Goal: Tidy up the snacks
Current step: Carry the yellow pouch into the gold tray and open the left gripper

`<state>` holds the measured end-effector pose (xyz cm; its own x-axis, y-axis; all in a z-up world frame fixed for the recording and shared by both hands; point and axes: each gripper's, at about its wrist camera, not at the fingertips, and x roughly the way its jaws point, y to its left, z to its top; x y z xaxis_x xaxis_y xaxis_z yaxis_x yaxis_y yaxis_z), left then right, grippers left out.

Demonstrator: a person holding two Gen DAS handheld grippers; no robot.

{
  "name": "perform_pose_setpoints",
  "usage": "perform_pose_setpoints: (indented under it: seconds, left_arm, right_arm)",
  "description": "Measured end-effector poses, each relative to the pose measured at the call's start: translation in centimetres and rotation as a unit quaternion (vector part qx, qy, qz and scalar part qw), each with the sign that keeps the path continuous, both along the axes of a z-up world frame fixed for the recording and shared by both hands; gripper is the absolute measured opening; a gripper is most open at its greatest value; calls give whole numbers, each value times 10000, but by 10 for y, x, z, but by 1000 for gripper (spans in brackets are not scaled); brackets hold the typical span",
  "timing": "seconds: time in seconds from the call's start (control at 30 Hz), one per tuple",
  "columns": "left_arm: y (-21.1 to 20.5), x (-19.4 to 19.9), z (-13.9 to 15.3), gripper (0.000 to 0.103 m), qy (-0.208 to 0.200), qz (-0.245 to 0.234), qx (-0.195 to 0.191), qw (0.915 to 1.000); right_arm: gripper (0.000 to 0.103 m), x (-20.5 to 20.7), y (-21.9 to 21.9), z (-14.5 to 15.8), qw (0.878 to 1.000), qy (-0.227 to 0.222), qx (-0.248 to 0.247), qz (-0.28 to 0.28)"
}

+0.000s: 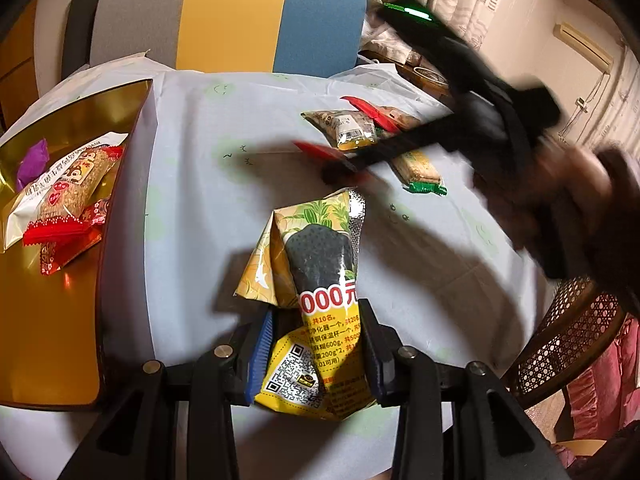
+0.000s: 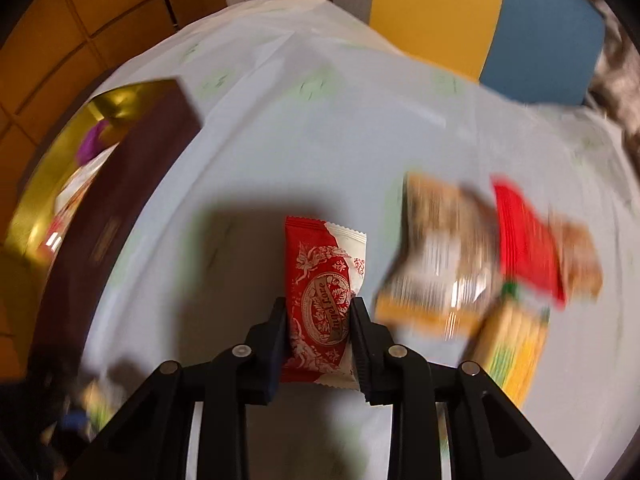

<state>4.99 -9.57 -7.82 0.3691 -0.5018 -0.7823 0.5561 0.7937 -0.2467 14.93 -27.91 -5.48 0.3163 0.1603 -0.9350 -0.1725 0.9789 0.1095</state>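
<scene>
At the bottom centre of the left wrist view, the left gripper (image 1: 316, 354) has its fingers closed on a yellow snack bag (image 1: 310, 284) printed with a dark corn cob and a QR code; the bag rises from the fingers toward mid-frame, above the pale cloth of the bench (image 1: 192, 208). At the left edge sits a gold box (image 1: 48, 320) holding a sesame bar packet (image 1: 68, 192), red-wrapped sweets (image 1: 64, 240) and a purple sweet (image 1: 34, 160). Farther up, right of centre, loose snack packets (image 1: 356, 130) lie on the cloth, partly crossed by the blurred right gripper (image 1: 340, 160).

In the right wrist view, that gripper's fingers (image 2: 276, 332) clamp a red-and-white packet (image 2: 322, 292) at lower centre. Blurred packets (image 2: 440, 264) lie to its right. A chair (image 1: 232, 20) stands beyond the bench.
</scene>
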Motion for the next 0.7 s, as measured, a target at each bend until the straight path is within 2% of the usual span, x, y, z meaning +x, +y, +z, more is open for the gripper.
perform_pose_setpoints:
  seconds: [0.13, 0.3, 0.43, 0.7]
  left_arm:
    - [-1, 0, 0, 40, -1, 42, 69, 10000]
    - [-10, 0, 5, 40, 20, 95, 260, 9996]
    - [-16, 1, 10, 39, 98, 85, 228, 9997]
    - [-16, -11, 36, 39, -102, 76, 92, 9999]
  right_arm:
    - [31, -55, -8, 4, 9997, -83, 62, -210]
    - [31, -94, -23, 1, 9970, -373, 235, -643]
    - [31, -105, -20, 0, 9953, -613, 141, -735]
    - [31, -108, -17, -2, 9941, -803, 84, -722]
